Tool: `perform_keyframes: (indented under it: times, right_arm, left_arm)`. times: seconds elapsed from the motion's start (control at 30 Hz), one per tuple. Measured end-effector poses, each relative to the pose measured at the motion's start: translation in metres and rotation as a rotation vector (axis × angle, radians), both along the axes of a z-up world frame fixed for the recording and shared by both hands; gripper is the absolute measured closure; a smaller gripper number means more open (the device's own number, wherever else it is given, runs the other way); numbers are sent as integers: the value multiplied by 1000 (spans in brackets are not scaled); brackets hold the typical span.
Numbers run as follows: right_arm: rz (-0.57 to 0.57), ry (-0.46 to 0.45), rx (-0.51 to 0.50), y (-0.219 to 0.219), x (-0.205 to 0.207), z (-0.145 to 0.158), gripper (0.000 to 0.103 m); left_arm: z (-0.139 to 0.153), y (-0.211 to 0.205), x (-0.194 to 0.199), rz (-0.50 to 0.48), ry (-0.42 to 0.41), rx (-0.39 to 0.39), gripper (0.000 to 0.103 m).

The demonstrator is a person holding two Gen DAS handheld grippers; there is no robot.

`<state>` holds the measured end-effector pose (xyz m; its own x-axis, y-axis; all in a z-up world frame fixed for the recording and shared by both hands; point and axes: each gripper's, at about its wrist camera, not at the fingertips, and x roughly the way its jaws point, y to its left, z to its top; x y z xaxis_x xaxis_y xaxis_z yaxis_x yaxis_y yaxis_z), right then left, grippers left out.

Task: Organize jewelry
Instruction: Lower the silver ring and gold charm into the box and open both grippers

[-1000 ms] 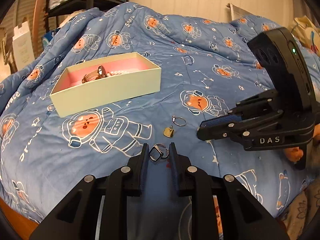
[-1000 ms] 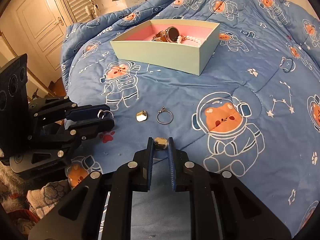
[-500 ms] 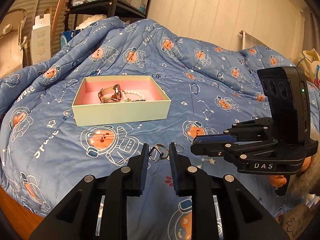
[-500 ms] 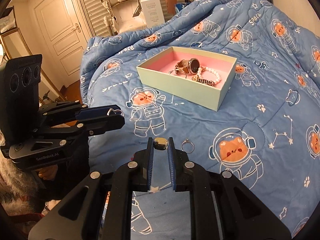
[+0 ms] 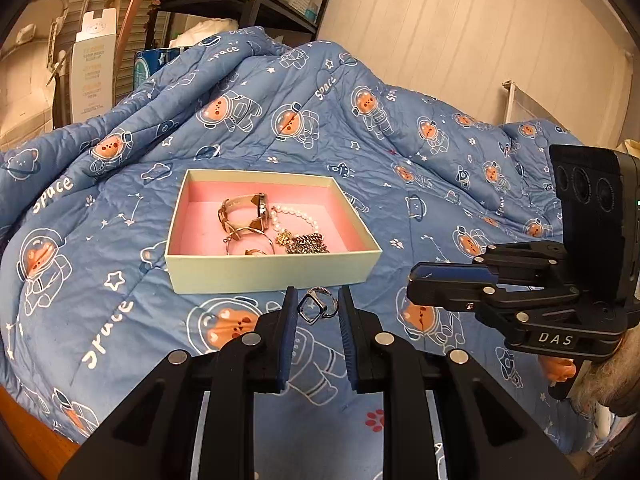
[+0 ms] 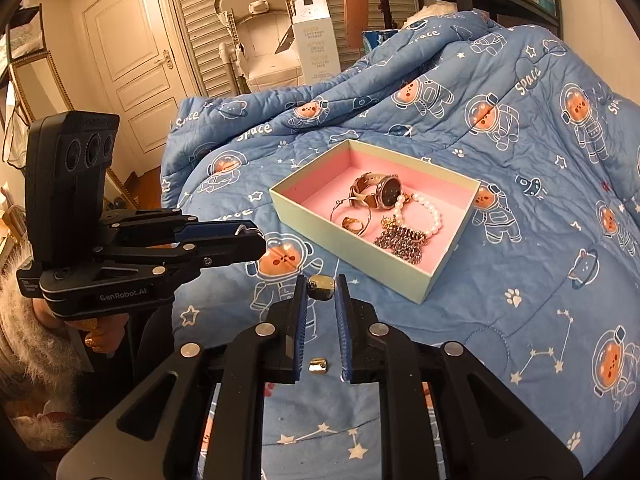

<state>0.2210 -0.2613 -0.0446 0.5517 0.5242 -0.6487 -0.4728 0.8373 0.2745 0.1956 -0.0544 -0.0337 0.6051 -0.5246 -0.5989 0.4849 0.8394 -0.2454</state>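
**Both grippers loaded, box ahead**

Left gripper (image 5: 317, 307) clenched on a silver ring (image 5: 316, 306) with a square frame, pinched at the fingertips. Right gripper (image 6: 321, 288) clenched on a small gold ring (image 6: 320, 286), also at the tips. Both are off the blue quilt (image 5: 280, 128). Open pink-lined box (image 5: 272, 270) sits just beyond both sets of tips, holding a watch (image 5: 246, 210), pearl bracelet (image 5: 296, 218), hoop (image 6: 352, 210) and a chain piece (image 6: 400, 240). Another small gold piece (image 6: 319, 365) shows between the right gripper's fingers, nearer the camera.
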Motion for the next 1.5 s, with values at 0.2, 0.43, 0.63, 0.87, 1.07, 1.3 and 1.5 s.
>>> perform_keyframes:
  times: [0.2, 0.43, 0.63, 0.87, 1.07, 1.3, 1.5]
  right_arm:
    - [-4, -15, -16, -4, 26, 8, 89]
    - [1, -25, -59, -2, 51, 8, 88]
    - [3, -2, -85, 0, 72, 1, 88]
    - [12, 43, -118, 4, 98, -12, 88]
    - [8, 85, -130, 4, 118, -23, 88]
    - [15, 106, -174, 10, 136, -32, 88]
    - [24, 135, -203, 15, 149, -41, 88]
  left_arm:
    - [5, 5, 34, 26, 26, 48, 83]
    - [4, 5, 70, 42, 64, 99, 83]
    - [-2, 8, 100, 76, 128, 101, 83]
    - [-9, 2, 134, 62, 216, 140, 83]
    - [-21, -9, 152, 37, 279, 222, 83]
    - [-30, -15, 165, 87, 322, 263, 83]
    - [-35, -21, 173, 105, 362, 257, 83]
